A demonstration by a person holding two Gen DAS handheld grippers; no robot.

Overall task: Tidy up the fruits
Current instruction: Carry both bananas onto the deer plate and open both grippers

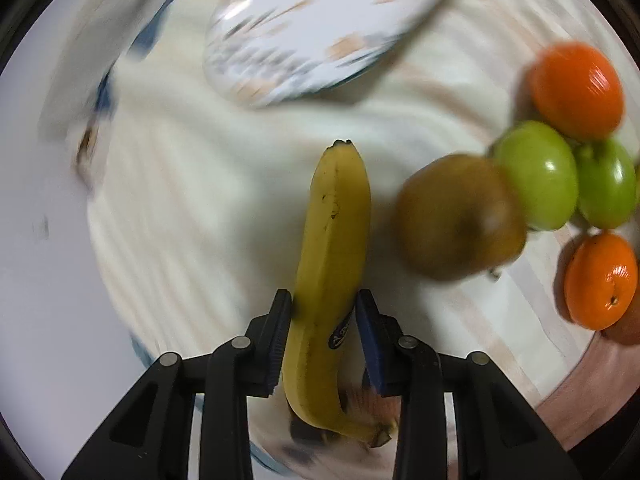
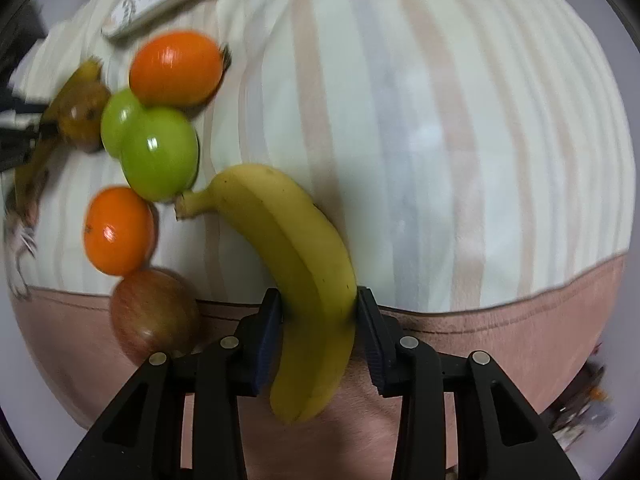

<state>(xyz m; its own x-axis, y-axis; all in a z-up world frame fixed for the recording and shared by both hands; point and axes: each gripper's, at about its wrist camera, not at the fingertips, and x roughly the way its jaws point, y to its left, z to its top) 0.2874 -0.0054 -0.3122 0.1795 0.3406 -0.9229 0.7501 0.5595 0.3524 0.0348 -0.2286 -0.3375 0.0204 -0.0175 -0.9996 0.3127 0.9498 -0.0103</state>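
- So we've got a banana in each gripper right now. The left gripper is clamped around the lower half of one banana, tip pointing away from us, stem end down by the camera.
- The right gripper is pinching the second banana around its middle, stem pointing over at the fruit pile.
- Both bananas look lifted off the striped cloth that covers the surface, though we can't be totally sure from these angles.
- The rest of the fruit sits in a loose cluster on the cloth: two oranges, two green fruits touching each other, a kiwi right beside them, and a reddish apple near the cloth's edge.
- There's a patterned tray or plate thing further back, too blurry to say much about.
- Progress-wise, our guess is we're early on: only the bananas are in hand, and the round fruits are all mixed together, not sorted by kind. Nothing is clearly placed in a final spot yet.
- Where the bananas should go isn't obvious from here.
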